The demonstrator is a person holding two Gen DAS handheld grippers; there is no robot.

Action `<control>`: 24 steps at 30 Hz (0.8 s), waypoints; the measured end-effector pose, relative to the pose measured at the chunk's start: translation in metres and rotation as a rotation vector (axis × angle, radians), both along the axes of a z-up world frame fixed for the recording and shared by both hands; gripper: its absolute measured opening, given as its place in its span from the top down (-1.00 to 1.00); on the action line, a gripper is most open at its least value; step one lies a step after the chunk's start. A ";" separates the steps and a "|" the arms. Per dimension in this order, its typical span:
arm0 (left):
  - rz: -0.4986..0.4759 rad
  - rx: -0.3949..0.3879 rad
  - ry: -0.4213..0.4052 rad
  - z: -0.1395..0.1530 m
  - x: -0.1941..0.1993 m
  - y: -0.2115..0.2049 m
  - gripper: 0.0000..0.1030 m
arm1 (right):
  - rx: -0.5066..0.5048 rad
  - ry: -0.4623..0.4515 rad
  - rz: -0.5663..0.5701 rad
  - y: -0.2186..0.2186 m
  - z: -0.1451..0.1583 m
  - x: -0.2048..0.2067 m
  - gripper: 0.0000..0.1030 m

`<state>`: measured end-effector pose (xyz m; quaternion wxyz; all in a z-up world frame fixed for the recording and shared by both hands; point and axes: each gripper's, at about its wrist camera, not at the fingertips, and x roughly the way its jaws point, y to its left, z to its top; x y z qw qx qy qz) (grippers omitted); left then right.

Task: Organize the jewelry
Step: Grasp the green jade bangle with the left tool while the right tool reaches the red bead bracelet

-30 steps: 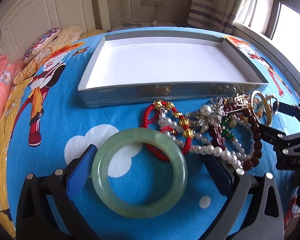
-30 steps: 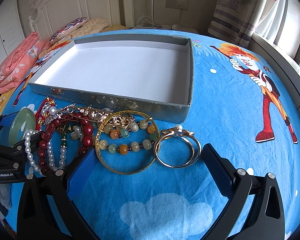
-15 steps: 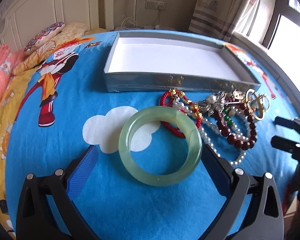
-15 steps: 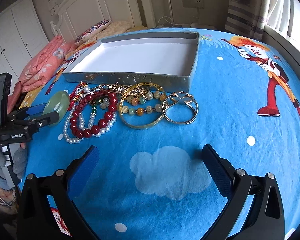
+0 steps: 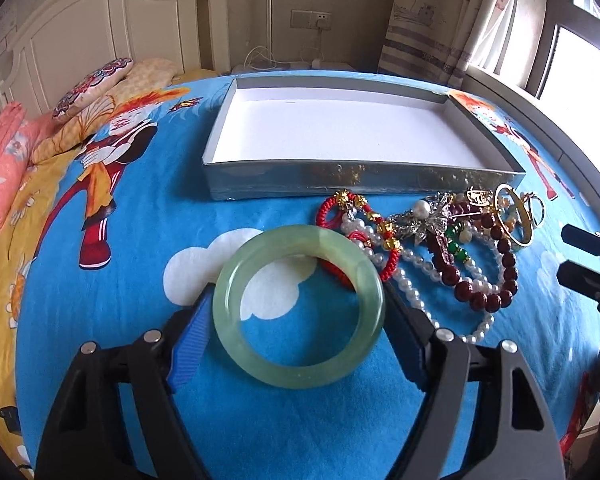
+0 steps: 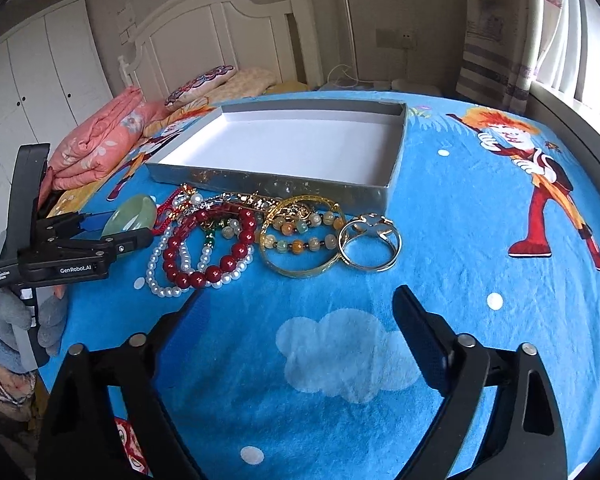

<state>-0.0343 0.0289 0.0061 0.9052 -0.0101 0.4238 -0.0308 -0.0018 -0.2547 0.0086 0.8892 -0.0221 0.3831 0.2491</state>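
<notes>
My left gripper [image 5: 298, 320] is shut on a pale green jade bangle [image 5: 256, 356], its blue pads pressing both sides; the bangle seems lifted just off the blue sheet. It also shows in the right wrist view [image 6: 134, 214]. A pile of jewelry lies in front of a shallow silver tray [image 5: 360, 178] with a white floor: red cord bracelet [image 5: 332, 210], pearl strand [image 5: 420, 268], dark red bead bracelet [image 6: 212, 264], gold bangle [image 6: 300, 270], gold ring bangle [image 6: 370, 240]. My right gripper [image 6: 296, 332] is open and empty, near of the pile.
The blue cartoon bedsheet [image 6: 480, 240] covers the bed. Folded pink bedding [image 6: 100, 144] and a pillow [image 5: 92, 90] lie at the left. A white headboard [image 5: 100, 28] stands behind. A window and curtain are at the right.
My left gripper has closed on the jade bangle, which was lying loose between open jaws. My right gripper has pulled back from the pile and stays open.
</notes>
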 end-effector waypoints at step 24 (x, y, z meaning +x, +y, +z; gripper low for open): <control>0.010 -0.098 -0.023 0.002 -0.004 0.014 -0.51 | 0.079 0.161 0.023 0.057 -0.008 0.023 0.16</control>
